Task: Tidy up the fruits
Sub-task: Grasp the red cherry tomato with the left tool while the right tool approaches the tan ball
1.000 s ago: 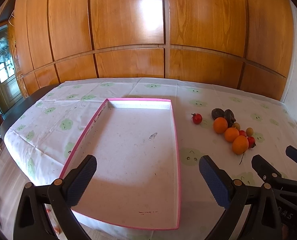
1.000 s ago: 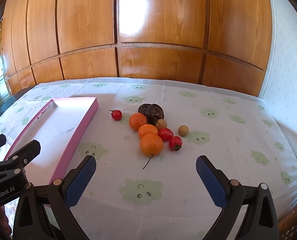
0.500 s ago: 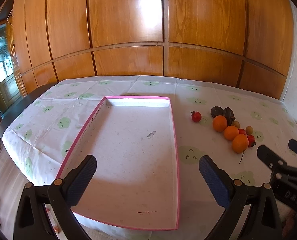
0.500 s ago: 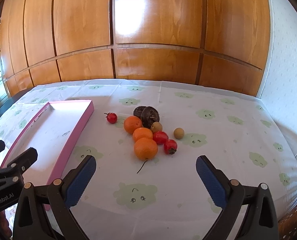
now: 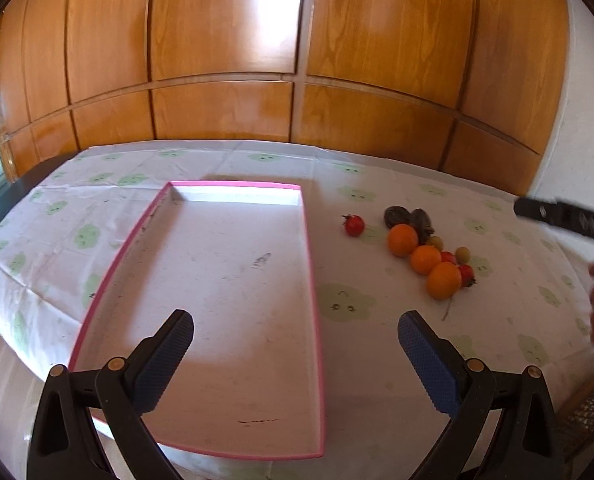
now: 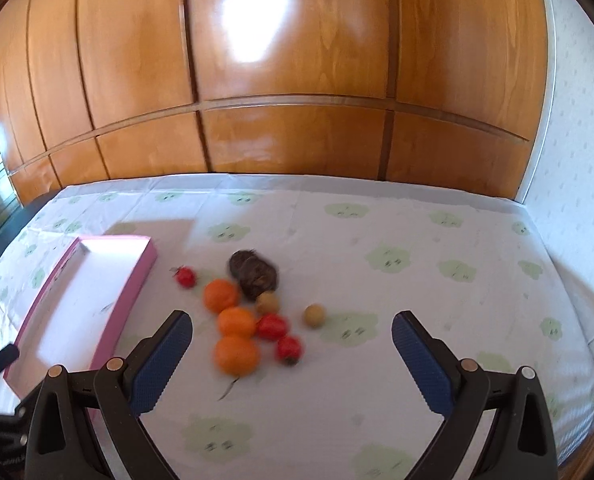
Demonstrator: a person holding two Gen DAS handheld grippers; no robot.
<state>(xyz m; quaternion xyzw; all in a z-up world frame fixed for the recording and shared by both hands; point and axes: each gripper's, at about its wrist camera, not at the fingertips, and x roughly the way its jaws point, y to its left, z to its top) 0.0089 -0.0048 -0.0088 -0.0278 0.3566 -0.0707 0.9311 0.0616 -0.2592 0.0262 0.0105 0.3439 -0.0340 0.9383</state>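
Holding both the left gripper (image 5: 295, 354) and right gripper (image 6: 291, 354) spread and empty, we find nothing sorted: the pink tray (image 5: 312, 280) below our left gripper sits bare, oranges (image 6: 236, 354), tomatoes (image 6: 272, 327) ahead.

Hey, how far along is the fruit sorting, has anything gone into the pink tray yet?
Nothing is done yet: the pink tray holds no fruit. Nothing is in hand either; the left tongs and right tongs are both open and empty. All the fruit is left: three oranges, the red fruits, two small tan ones and the dark pieces, clustered on the tablecloth beside the tray.
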